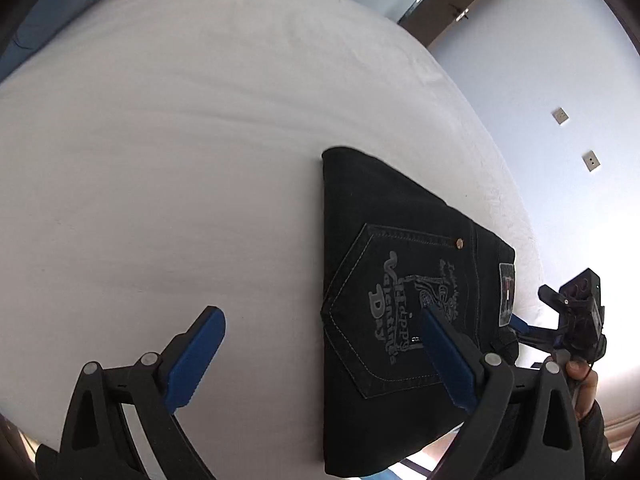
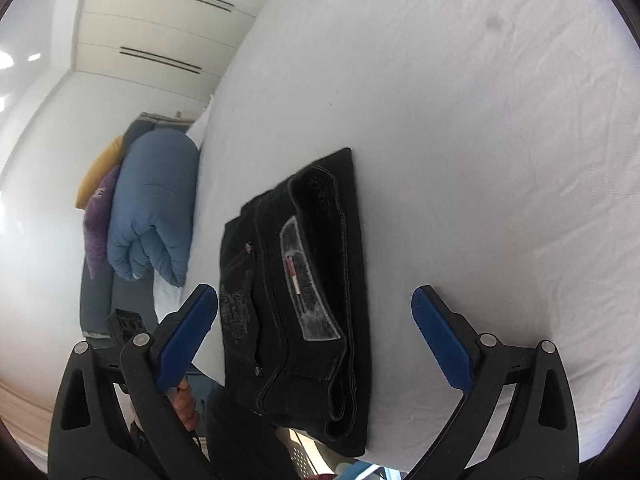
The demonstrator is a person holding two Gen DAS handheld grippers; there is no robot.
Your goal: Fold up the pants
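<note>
Black jeans [image 1: 400,272] lie folded into a compact stack near the edge of a white bed [image 1: 180,160]. The back pocket with grey "Happy Valentine's Day" embroidery faces up. My left gripper [image 1: 324,328] is open and empty; its right finger hovers over the pocket, its left over bare sheet. In the right wrist view the folded jeans [image 2: 304,288] show the waistband end with a white label. My right gripper [image 2: 316,304] is open, empty, straddling that end. The right gripper also shows in the left wrist view [image 1: 576,312] beyond the waistband.
The bed edge runs just past the jeans [image 2: 208,376]. A blue rolled duvet [image 2: 156,200] and purple and yellow cushions [image 2: 98,208] sit beside the bed. A wall with sockets [image 1: 560,116] and a door [image 1: 448,8] lie beyond.
</note>
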